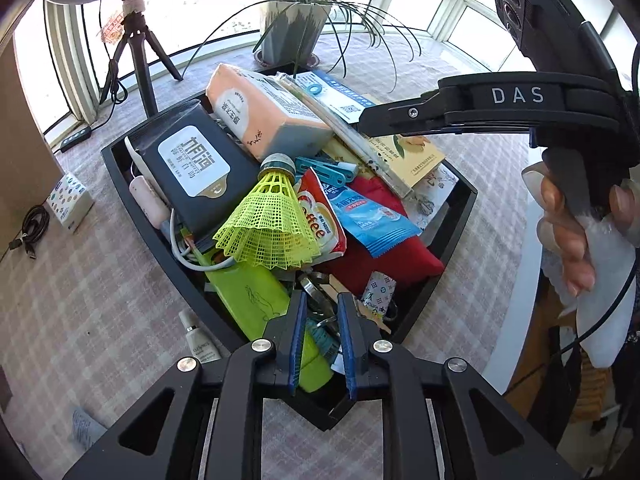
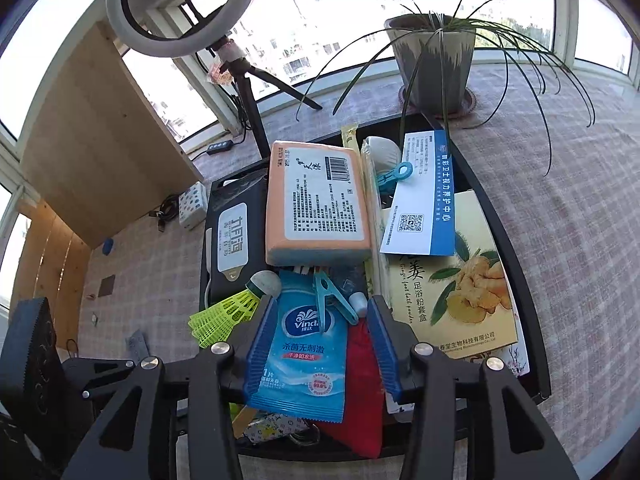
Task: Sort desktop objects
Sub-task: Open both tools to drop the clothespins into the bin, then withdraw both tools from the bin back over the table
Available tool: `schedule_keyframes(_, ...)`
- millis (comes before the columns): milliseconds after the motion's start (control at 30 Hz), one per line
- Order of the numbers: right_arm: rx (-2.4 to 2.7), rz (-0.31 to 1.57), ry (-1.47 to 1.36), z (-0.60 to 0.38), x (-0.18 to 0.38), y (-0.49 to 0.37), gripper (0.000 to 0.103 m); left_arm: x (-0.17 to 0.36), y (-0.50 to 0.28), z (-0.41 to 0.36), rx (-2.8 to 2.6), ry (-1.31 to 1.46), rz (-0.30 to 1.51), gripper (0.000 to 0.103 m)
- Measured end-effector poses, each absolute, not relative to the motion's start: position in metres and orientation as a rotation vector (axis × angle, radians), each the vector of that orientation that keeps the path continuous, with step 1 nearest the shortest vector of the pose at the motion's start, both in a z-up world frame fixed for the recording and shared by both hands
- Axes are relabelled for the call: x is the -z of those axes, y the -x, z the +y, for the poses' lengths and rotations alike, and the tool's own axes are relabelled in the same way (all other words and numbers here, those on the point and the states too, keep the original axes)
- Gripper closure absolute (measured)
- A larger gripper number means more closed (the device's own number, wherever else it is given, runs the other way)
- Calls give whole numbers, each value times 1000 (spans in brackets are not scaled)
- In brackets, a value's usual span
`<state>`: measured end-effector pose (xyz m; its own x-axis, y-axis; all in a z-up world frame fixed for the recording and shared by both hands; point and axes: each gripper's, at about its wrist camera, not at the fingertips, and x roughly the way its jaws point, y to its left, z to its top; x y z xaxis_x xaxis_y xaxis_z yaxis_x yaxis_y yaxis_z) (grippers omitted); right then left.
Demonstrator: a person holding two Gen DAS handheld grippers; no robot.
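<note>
A black tray (image 1: 132,184) (image 2: 500,240) on the checked cloth is heaped with things: an orange tissue pack (image 1: 264,116) (image 2: 320,200), a black wipes pack (image 1: 192,168), a yellow-green shuttlecock (image 1: 272,224) (image 2: 224,312), a blue wipe sachet (image 1: 368,216) (image 2: 304,352) on a red pouch (image 1: 392,252), blue pegs (image 1: 328,170) and a ginger box (image 2: 460,288). My left gripper (image 1: 323,300) hovers over the tray's near corner, narrowly open, with a metal key ring (image 1: 316,288) seen below the gap. My right gripper (image 2: 323,304) (image 1: 362,122) stands open above the sachet, with nothing pinched.
A potted plant (image 2: 436,60) and a ring-light tripod (image 2: 248,92) stand behind the tray. A small patterned box (image 1: 68,200), a coiled cable (image 1: 32,228) and a cream tube (image 1: 200,344) lie on the cloth to the left. A hand (image 1: 568,232) holds the right gripper near the table's right edge.
</note>
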<state>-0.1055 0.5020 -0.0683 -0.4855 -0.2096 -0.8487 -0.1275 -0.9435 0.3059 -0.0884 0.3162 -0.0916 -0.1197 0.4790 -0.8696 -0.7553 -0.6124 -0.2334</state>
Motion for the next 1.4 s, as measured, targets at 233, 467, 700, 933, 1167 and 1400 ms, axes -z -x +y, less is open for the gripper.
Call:
schedule_keyframes(233,2597,-502,-1564,489,67,107,59,92,96,283,-1899,1318,310,86)
schedule_keyframes(467,2566,-436,-1529,459,59,111,58,98,116,222,-2000,1385,272,85)
schedule_keyframes(700,2503,-342,-1507,418,52,119,55,107,139,136,-2137,1471,201,80)
schedule_keyframes(933,2414,-261,-1519,370,56,135,54,120,151,43,-2267,1563,97,71)
schedule_keyframes(1167,2306,-108,-1521,302,57,158,54,134,156,-46,-2399,1653,-22,71)
schedule_keyframes(1400,2152,134,-1490,201,64,189,54,142,163,-138,-2518,1739,-165,71)
